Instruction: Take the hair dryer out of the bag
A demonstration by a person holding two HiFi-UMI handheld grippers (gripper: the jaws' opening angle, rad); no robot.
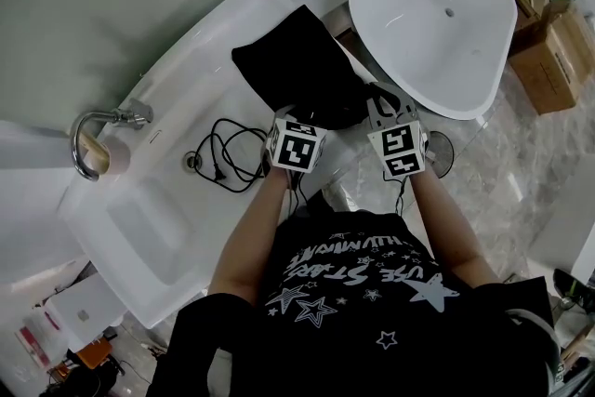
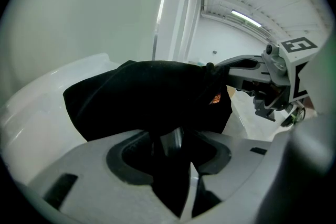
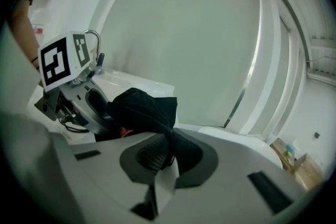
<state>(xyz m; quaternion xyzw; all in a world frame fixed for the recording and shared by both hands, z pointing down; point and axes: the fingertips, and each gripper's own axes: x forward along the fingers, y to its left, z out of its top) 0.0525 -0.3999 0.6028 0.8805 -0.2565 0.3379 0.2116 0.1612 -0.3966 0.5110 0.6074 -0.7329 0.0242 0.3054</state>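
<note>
The black fabric bag (image 1: 302, 70) lies on the white rim of the tub (image 1: 209, 42), its mouth toward me. My left gripper (image 1: 296, 116) is at the bag's mouth. In the left gripper view its jaws (image 2: 173, 140) are closed on a dark glossy part of the hair dryer (image 2: 171, 141) that sticks out of the bag (image 2: 142, 102). A black cord (image 1: 226, 155) trails from there over the tub's rim. My right gripper (image 1: 381, 99) is shut on the bag's edge (image 3: 169, 136), pinching a fold of the fabric (image 3: 142, 105). Most of the dryer is hidden inside the bag.
A chrome tap (image 1: 93, 130) stands at the left of the tub, with a drain fitting (image 1: 191, 161) beside the cord. A white wash basin (image 1: 437, 14) sits at the right, cardboard boxes (image 1: 548, 42) beyond it. A pale wall rises behind the tub.
</note>
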